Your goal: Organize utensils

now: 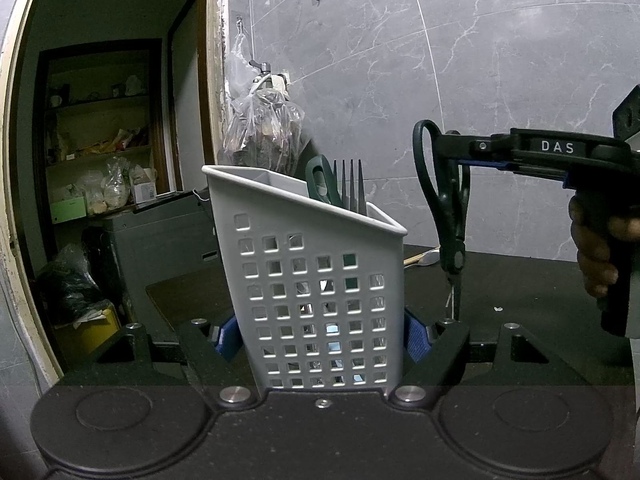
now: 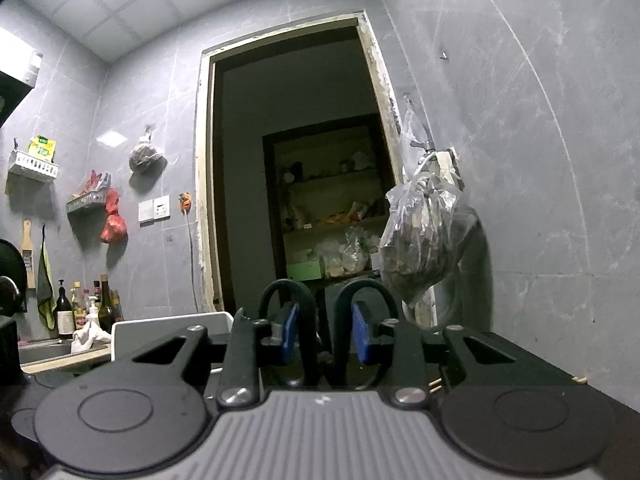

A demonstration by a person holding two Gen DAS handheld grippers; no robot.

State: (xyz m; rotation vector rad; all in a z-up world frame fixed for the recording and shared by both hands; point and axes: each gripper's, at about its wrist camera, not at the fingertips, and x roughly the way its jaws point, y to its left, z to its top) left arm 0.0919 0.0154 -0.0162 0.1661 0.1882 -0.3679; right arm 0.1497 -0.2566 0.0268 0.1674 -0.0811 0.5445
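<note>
A pale grey perforated utensil holder (image 1: 316,280) stands upright between the blue pads of my left gripper (image 1: 324,340), which is shut on its lower part. A grey fork (image 1: 352,186) and a green-handled tool (image 1: 320,180) stick out of its top. To the right, my right gripper (image 1: 460,156) holds black scissors (image 1: 448,200) by the handle loops, blades hanging down above the dark table. In the right wrist view the two handle loops of the scissors (image 2: 308,320) sit between the blue pads of the right gripper (image 2: 325,334).
A dark table (image 1: 520,292) carries a wooden-handled spoon (image 1: 424,258) behind the scissors. A plastic bag (image 1: 262,128) hangs on the grey tiled wall behind the holder. An open doorway (image 2: 296,168) leads to cluttered shelves. Bottles (image 2: 86,308) stand by a sink at left.
</note>
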